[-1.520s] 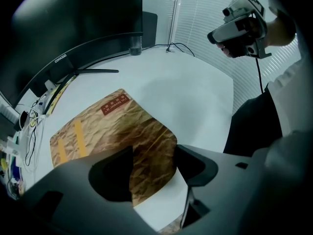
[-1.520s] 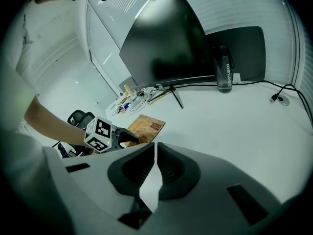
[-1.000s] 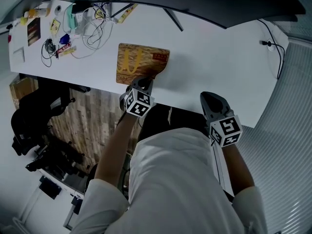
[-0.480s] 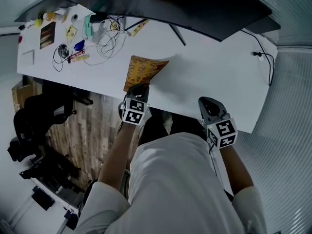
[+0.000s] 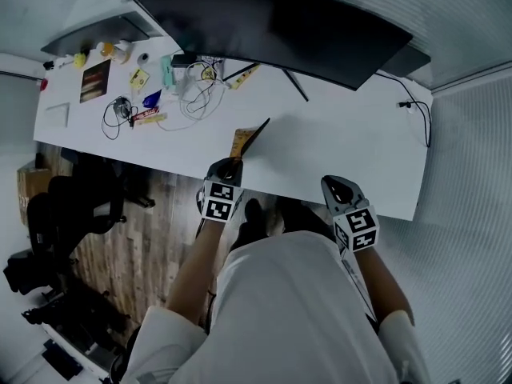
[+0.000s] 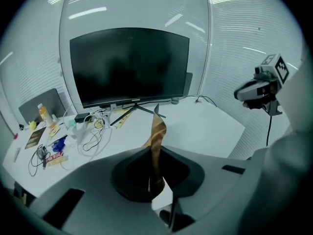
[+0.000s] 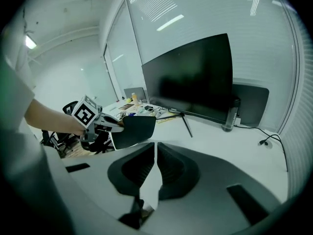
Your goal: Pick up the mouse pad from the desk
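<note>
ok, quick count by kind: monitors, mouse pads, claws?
monitor: 1
mouse pad: 1, pinched in the left claw
claws: 2, counting the empty right claw
Total: 4

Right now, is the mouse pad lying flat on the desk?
No, the left gripper is shut on one edge of the mouse pad, which stands on edge in the air above the white desk.

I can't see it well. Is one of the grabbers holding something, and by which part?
Yes. The left gripper pinches the mouse pad by its near edge. The right gripper is shut, with nothing in it.
</note>
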### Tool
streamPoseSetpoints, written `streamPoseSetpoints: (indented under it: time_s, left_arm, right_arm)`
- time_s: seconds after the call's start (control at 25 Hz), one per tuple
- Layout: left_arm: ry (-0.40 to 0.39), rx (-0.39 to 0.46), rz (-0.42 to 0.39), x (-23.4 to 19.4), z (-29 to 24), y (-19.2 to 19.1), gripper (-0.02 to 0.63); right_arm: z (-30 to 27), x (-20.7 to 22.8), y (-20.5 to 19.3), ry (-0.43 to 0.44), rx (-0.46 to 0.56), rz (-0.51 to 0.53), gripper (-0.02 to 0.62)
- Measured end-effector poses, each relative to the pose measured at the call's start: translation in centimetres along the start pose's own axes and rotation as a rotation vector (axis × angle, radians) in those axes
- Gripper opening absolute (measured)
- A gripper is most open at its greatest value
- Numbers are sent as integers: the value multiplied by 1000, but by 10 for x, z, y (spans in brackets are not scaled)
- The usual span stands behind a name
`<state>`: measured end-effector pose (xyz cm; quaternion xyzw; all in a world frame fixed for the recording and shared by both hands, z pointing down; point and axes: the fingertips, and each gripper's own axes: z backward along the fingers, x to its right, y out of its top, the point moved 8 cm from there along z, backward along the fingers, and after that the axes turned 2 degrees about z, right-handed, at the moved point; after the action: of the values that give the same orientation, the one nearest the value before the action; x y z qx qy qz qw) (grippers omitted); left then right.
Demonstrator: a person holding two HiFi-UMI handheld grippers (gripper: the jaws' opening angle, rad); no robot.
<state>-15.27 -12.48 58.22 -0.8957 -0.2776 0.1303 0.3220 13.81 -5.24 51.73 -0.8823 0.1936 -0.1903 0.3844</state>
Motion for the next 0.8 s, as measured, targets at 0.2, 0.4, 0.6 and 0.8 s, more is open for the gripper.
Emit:
streamPoseSetpoints:
  time_s: [0.2, 0.4, 0.6, 0.8]
  left_arm:
    - [-18, 59, 18, -12, 27, -3, 39]
    - [-47, 141, 37, -23, 60, -3, 40]
    - [-79, 205, -2, -29, 92, 0, 40]
    - [-112, 253, -25, -32, 121, 1, 40]
  right_arm:
    - [11, -30, 9, -58, 33, 12, 38]
    - [25, -57, 14, -123, 78, -6, 38]
    - [42, -83, 16, -193, 128, -36, 38]
    - [66, -110, 16, -269, 182, -29, 38]
